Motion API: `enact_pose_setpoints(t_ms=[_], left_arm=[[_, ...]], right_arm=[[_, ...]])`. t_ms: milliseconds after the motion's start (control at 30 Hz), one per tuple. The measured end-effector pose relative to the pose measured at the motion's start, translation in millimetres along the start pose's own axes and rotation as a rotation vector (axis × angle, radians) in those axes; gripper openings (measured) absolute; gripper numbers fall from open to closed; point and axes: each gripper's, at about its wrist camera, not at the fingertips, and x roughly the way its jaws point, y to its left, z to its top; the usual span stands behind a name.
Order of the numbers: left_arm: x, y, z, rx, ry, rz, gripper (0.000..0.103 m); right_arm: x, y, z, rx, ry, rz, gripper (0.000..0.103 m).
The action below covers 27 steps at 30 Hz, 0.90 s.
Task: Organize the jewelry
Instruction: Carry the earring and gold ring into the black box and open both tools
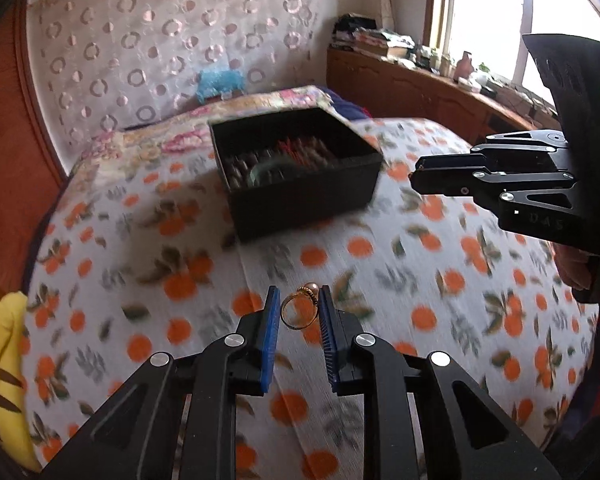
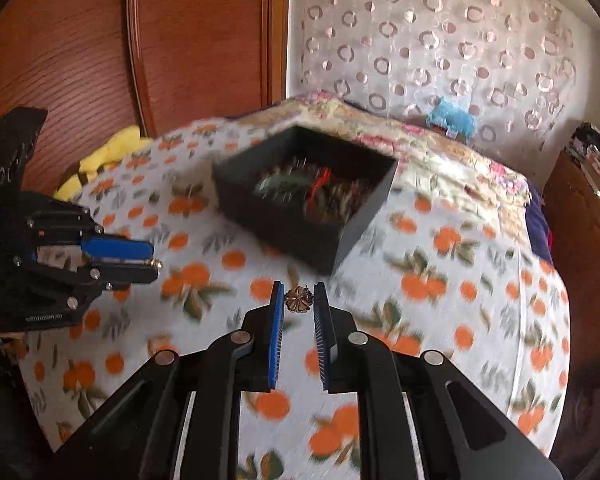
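My left gripper [image 1: 299, 300] is shut on a gold ring with a pink pearl [image 1: 300, 309], held between its blue pads above the bed. My right gripper [image 2: 299, 295] is shut on a small bronze flower-shaped earring [image 2: 299, 299]. A black open jewelry box [image 1: 296, 172] sits on the orange-print bedspread ahead of both grippers; it also shows in the right wrist view [image 2: 300, 200], with a green bangle, red string and rows of jewelry inside. The right gripper shows in the left wrist view [image 1: 416, 176], right of the box. The left gripper shows in the right wrist view [image 2: 152, 258], left of the box.
The bedspread [image 1: 180, 320] covers a bed. A yellow plush toy [image 1: 0, 344] lies at the left edge. A blue fuzzy item [image 1: 220, 82] rests by the curtain. A wooden shelf with books [image 1: 380, 44] runs under the window at right. A wooden wardrobe [image 2: 140, 40] stands behind.
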Motion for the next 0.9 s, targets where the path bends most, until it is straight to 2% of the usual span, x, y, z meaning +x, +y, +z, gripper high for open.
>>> enact_pose_setpoints(t_ms=[200, 333, 567, 667, 900], left_arm=[[0.7, 14.9, 35.9, -0.016, -0.066, 0.040, 0.018], [2.7, 25.5, 54.0, -0.033, -0.093, 0.055, 0.018], [15.5, 30.7, 71.9, -0.037, -0.102, 0.067, 0.018], [20.4, 30.4, 78.4, -0.045, -0.106, 0.070, 0.018], [35.7, 27.2, 93.3, -0.055, -0.102, 0.063, 0.018]], right_arm=[[13.1, -13.6, 40.0, 0.011, -0.056, 0.017, 0.017], [30.3, -20.5, 54.9, 0.029, -0.054, 0.031, 0.017], [45.0, -32.2, 59.2, 0.073, -0.050, 0.039, 0.018], [45.0, -36.1, 58.7, 0.091, -0.055, 0.034, 0.028], [32.4, -43.0, 49.7, 0.108, -0.060, 0.019, 0.029]])
